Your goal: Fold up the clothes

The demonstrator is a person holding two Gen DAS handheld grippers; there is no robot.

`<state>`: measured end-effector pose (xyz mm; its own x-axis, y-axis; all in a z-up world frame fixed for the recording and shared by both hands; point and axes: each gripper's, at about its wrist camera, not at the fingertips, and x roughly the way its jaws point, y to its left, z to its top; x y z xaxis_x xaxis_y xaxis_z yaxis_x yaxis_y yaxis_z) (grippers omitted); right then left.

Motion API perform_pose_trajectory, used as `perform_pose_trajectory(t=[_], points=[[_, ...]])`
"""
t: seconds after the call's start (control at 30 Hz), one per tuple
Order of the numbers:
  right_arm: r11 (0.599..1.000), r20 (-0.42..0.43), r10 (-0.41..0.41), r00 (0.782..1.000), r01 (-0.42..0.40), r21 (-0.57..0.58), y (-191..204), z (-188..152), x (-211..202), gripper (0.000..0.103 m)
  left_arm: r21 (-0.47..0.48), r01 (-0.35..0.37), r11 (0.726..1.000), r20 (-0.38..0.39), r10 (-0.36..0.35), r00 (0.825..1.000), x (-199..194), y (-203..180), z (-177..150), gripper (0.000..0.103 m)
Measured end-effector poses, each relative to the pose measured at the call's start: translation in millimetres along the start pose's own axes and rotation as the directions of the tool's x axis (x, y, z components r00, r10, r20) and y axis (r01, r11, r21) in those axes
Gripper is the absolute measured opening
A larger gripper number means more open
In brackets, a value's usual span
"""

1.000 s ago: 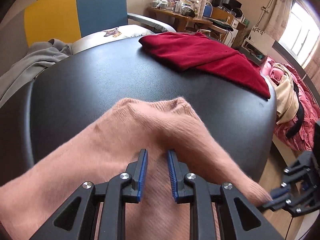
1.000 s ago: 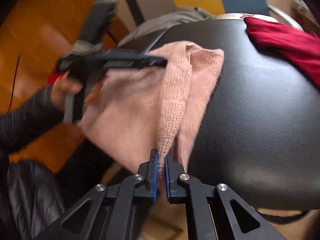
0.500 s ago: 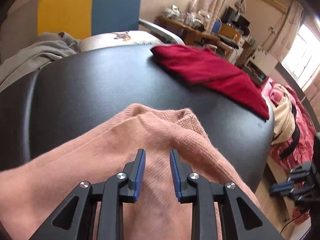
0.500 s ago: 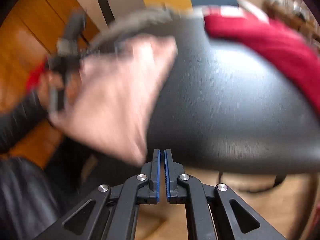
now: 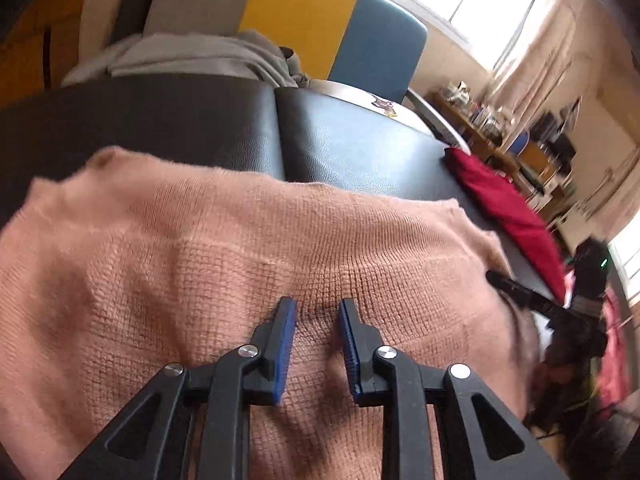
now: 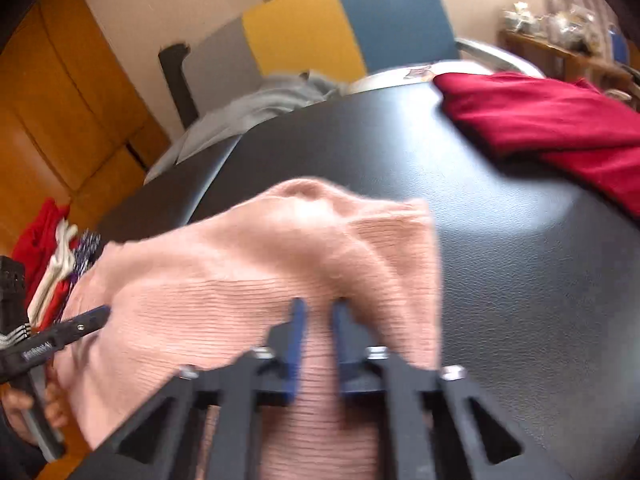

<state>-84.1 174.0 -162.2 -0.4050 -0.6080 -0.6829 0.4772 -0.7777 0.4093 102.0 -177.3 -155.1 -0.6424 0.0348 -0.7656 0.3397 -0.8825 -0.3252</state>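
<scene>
A pink knitted sweater (image 5: 240,248) lies bunched at the near edge of the black padded table (image 5: 352,148); it also shows in the right wrist view (image 6: 248,264). My left gripper (image 5: 317,312) is open, its fingers resting over the knit with nothing pinched. My right gripper (image 6: 319,312) is open over the sweater's right part, blurred. The left gripper's finger (image 6: 68,332) shows at the sweater's left edge in the right wrist view. The right gripper shows as a dark blurred shape (image 5: 532,300) at the sweater's right edge.
A folded red garment (image 6: 552,120) lies at the table's far right (image 5: 508,208). A grey garment (image 5: 200,56) is draped over a yellow-and-blue chair (image 5: 332,24) behind the table. A heap of red and white clothes (image 6: 48,248) sits left of the table.
The right gripper let go of the sweater edge, swung away shut, then came back open over the knit. The left gripper stayed open and swung left. The sweater now lies wider on the table.
</scene>
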Motion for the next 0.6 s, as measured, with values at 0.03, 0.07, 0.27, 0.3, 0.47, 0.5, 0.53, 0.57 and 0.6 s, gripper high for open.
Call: perform_pose_trajectory(t=[0.03,0.07,0.27,0.3,0.47,0.5,0.53,0.57,0.6], points=[[1.000,0.002,-0.005,1.000,0.005,0.011,-1,0,-1,0.000,-0.019,-0.001,1.000,0.009,0.001,1.000,-8,10,-3,0.020],[1.000,0.003,-0.023,1.000,0.023,0.006,0,0,-2,0.000,-0.038,-0.002,0.999,0.018,0.002,1.000,-16,19,-5,0.020],[0.982,-0.025,-0.177,0.984,0.175,-0.068,44,15,-9,0.015,-0.153,-0.003,0.988,0.073,0.014,0.997,-65,76,-22,0.025],[0.981,-0.004,-0.168,0.986,0.166,-0.101,57,17,-18,0.023,-0.172,-0.002,0.985,0.081,0.016,0.997,-73,86,-24,0.025],[0.951,0.013,-0.039,0.999,0.041,-0.306,152,7,-16,0.056,-0.295,-0.048,0.954,0.112,0.085,0.990,-122,154,-58,0.025],[0.939,0.009,-0.025,1.000,0.026,-0.344,168,3,-12,0.056,-0.314,-0.051,0.948,0.113,0.090,0.989,-131,166,-67,0.026],[0.925,0.007,-0.016,1.000,0.017,-0.379,183,-2,-7,0.056,-0.326,-0.044,0.944,0.114,0.085,0.990,-138,176,-76,0.028],[0.918,0.005,-0.015,1.000,0.016,-0.397,192,-5,-3,0.056,-0.337,-0.037,0.941,0.115,0.081,0.990,-145,185,-85,0.030],[0.914,0.003,-0.019,1.000,0.018,-0.406,198,-6,2,0.056,-0.340,-0.031,0.940,0.112,0.073,0.991,-148,190,-91,0.030]])
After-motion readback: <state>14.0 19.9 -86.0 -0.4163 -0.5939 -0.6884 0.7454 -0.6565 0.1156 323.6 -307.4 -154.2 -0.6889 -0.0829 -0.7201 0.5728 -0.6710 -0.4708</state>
